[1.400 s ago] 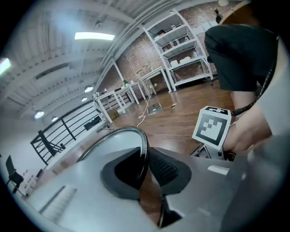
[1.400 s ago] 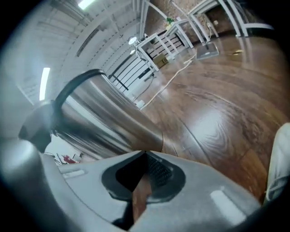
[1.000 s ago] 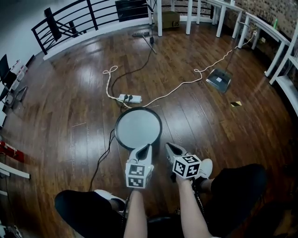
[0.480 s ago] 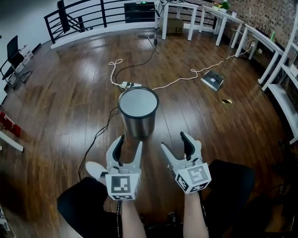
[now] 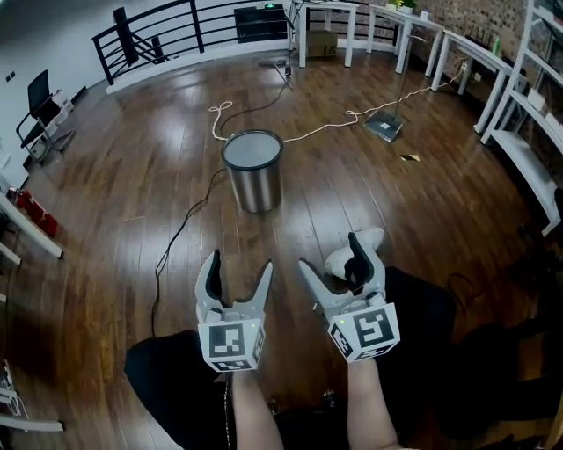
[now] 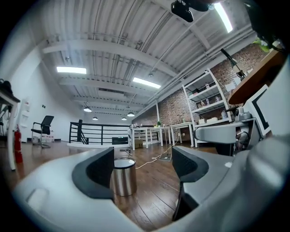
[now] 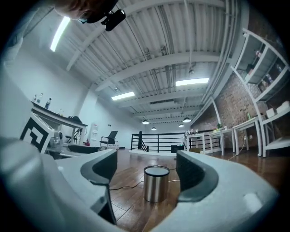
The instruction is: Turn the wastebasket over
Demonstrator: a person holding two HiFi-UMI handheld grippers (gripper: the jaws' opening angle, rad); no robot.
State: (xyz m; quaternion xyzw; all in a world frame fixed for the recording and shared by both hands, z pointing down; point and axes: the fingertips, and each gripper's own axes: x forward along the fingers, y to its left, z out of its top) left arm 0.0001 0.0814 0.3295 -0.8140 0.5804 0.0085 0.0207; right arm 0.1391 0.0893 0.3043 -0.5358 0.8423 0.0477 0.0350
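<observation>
The wastebasket [image 5: 253,176] is a shiny metal cylinder standing upright on the wooden floor; its top face looks flat and pale grey inside a dark rim. It also shows beyond the jaws in the left gripper view [image 6: 123,176] and the right gripper view [image 7: 156,183]. My left gripper [image 5: 238,265] and right gripper [image 5: 330,253] hover side by side well short of the basket, over my knees, pointing at it. Both sets of jaws are opening, with nothing between them and nothing touched.
A white cable [image 5: 215,114] and a black cable [image 5: 180,233] trail across the floor around the basket. A flat grey pan [image 5: 384,129] lies at the back right by white tables [image 5: 413,35]. A black railing [image 5: 167,26] closes the back.
Both grippers have drawn back from the basket toward my body and risen. Their jaws went from shut to wide apart. The basket now stands farther off.
</observation>
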